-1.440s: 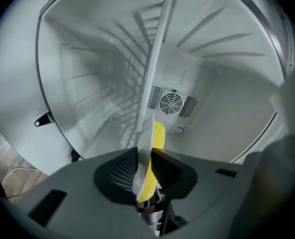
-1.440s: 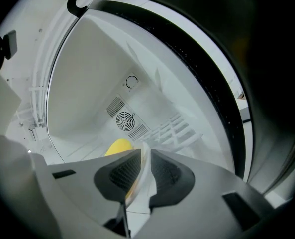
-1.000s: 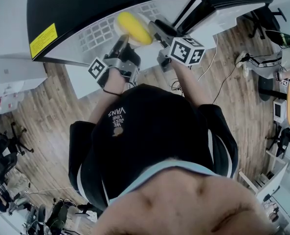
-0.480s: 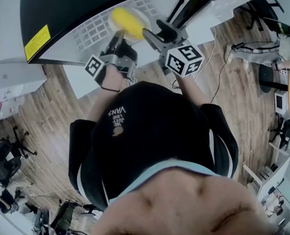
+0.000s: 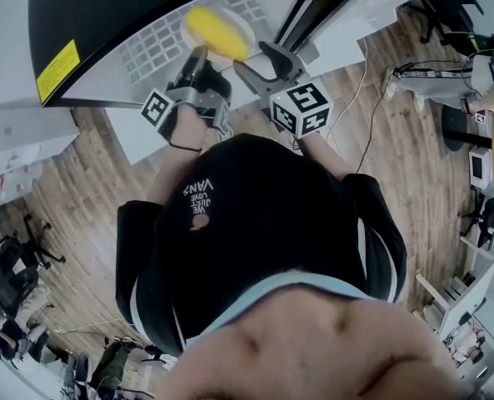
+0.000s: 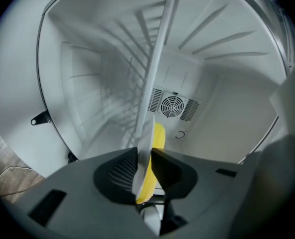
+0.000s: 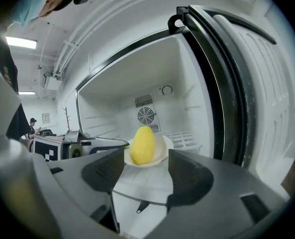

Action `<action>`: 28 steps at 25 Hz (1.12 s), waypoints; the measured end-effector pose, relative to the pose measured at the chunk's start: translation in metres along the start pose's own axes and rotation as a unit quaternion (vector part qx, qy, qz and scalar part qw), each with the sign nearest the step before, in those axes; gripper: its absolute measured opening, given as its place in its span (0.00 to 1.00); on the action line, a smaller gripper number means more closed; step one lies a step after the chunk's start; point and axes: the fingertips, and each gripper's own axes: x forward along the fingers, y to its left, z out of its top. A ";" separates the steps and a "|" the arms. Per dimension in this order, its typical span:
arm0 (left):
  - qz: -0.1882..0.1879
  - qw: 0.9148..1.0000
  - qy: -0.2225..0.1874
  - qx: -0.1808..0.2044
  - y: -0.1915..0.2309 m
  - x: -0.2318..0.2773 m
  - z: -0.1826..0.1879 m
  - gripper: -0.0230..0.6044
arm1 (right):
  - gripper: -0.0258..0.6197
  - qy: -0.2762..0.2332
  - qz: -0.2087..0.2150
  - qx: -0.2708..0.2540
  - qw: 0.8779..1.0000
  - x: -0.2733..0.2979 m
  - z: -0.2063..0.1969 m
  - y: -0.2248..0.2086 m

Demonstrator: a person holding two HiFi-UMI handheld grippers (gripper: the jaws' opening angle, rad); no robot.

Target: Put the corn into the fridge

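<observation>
1. The fridge (image 5: 147,57) stands open, its white inside and wire shelf showing.
2. The right gripper (image 5: 255,59) is just beside the plate; its jaws have just been opening and now stand wide apart with nothing between them.
3. The left gripper (image 5: 198,55) has its jaws clamped on the rim of the plate (image 7: 162,151), holding it in the fridge's opening.
4. The corn (image 5: 216,32) lies on that plate.

Office or lab space: swivel chairs (image 5: 7,267), wood-look floor (image 5: 72,182), loose cables (image 5: 365,90) across it, strip lights (image 7: 22,43) and bare pipes (image 7: 62,54) overhead, open white fridge (image 7: 192,93).
</observation>
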 end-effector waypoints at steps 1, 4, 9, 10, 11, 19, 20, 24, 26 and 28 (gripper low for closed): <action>0.000 1.000 0.000 -0.001 0.000 0.000 0.000 0.14 | 0.46 0.003 -0.003 -0.004 1.000 0.000 -0.002 0.000; 0.000 1.000 0.000 -0.001 0.000 -0.001 0.001 0.14 | 0.46 0.008 -0.010 -0.014 1.000 0.001 -0.007 0.004; -0.004 1.000 0.002 -0.005 0.001 0.000 -0.001 0.14 | 0.46 0.017 -0.026 -0.049 0.998 0.002 -0.011 0.005; -0.005 1.000 0.002 -0.006 0.000 0.000 -0.001 0.14 | 0.45 0.019 -0.030 -0.056 0.998 0.002 -0.011 0.004; -0.006 1.000 0.003 -0.006 -0.001 0.000 -0.002 0.14 | 0.45 0.021 -0.032 -0.061 0.997 0.003 -0.011 0.004; -0.013 1.000 0.006 -0.010 -0.001 0.001 0.000 0.14 | 0.45 0.027 -0.044 -0.079 0.996 0.009 -0.012 0.004; -0.014 1.000 0.006 -0.010 -0.001 0.001 0.000 0.14 | 0.45 0.027 -0.043 -0.079 0.996 0.009 -0.011 0.004; -0.019 1.000 0.007 -0.009 -0.002 0.001 0.000 0.14 | 0.45 0.027 -0.042 -0.077 0.996 0.010 -0.011 0.003; -0.022 1.000 0.007 -0.007 -0.002 0.001 0.001 0.14 | 0.46 0.028 -0.041 -0.077 0.996 0.011 -0.010 0.003; -0.025 1.000 0.007 -0.008 -0.002 0.001 0.001 0.14 | 0.46 0.028 -0.041 -0.077 0.996 0.013 -0.010 0.002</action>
